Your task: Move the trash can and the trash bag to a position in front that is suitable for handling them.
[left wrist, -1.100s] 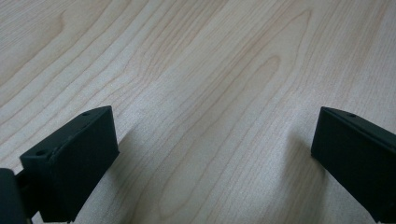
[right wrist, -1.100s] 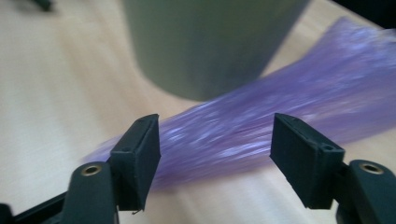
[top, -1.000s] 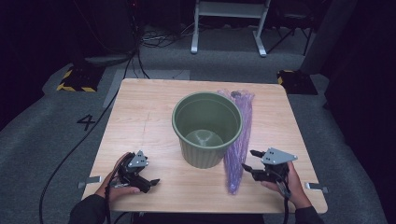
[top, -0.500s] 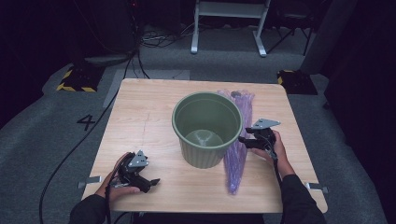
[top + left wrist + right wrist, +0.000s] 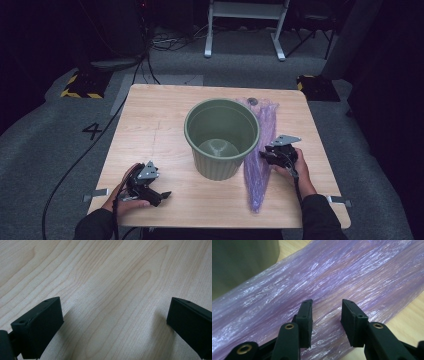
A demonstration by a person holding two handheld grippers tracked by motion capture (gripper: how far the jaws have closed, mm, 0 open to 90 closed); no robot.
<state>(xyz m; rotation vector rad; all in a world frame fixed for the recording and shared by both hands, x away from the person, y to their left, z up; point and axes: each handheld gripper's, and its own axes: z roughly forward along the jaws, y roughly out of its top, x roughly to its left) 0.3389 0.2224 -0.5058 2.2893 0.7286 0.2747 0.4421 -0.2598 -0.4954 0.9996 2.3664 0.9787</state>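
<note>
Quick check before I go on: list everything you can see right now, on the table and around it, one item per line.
Bin: one, olive green, upright at the table's centre, nothing inside.
Plastic bag: one, translucent purple, gathered into a long strip on the table right of the bin.
Table: one, light wood.
Floor marking: one, a black 4 on grey carpet, left of the table.
Hazard-striped blocks: two, yellow and black, on the floor past the table's far corners.
White frame: one, on the floor behind the table.
Left gripper: black, fingers wide apart over bare wood, near left corner.
Right gripper: black, fingers astride the bag, just been closing, a gap between them.
</note>
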